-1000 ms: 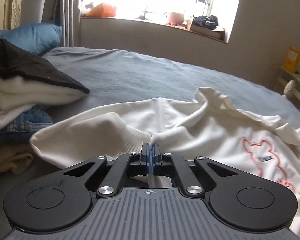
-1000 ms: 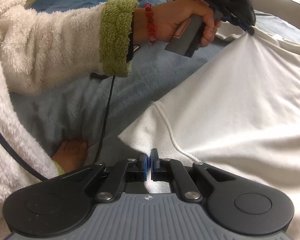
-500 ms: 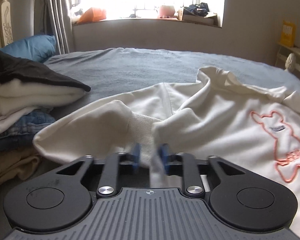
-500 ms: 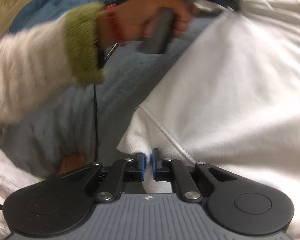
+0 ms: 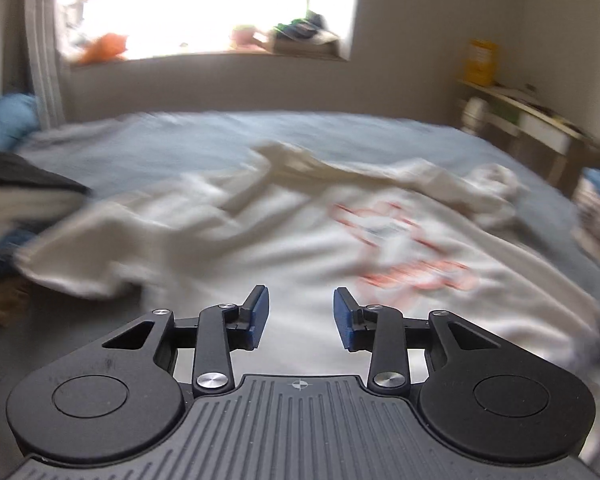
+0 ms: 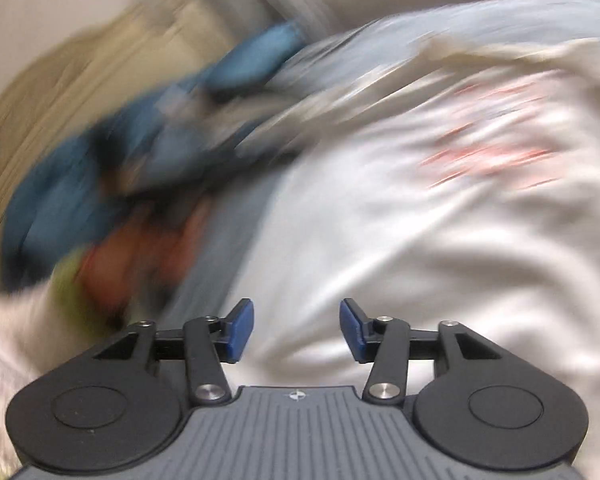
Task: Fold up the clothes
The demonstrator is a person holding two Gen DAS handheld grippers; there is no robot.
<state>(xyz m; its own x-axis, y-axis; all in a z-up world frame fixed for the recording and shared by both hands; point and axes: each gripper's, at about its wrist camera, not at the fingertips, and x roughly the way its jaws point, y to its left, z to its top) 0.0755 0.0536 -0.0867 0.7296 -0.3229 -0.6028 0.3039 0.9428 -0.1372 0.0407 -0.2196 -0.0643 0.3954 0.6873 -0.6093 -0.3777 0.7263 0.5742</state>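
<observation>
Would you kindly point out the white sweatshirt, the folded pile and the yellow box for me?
sweatshirt [image 5: 300,248]: left wrist view, its front panel.
folded pile [image 5: 24,200]: left wrist view, its white middle layer.
yellow box [image 5: 480,62]: left wrist view, its front face.

No text can be read; the orange print on the white sweatshirt [image 5: 400,248] is blurred

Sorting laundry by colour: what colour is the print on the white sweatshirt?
Orange-red outline print on the white sweatshirt; clearest in the left wrist view, though blurred.
</observation>
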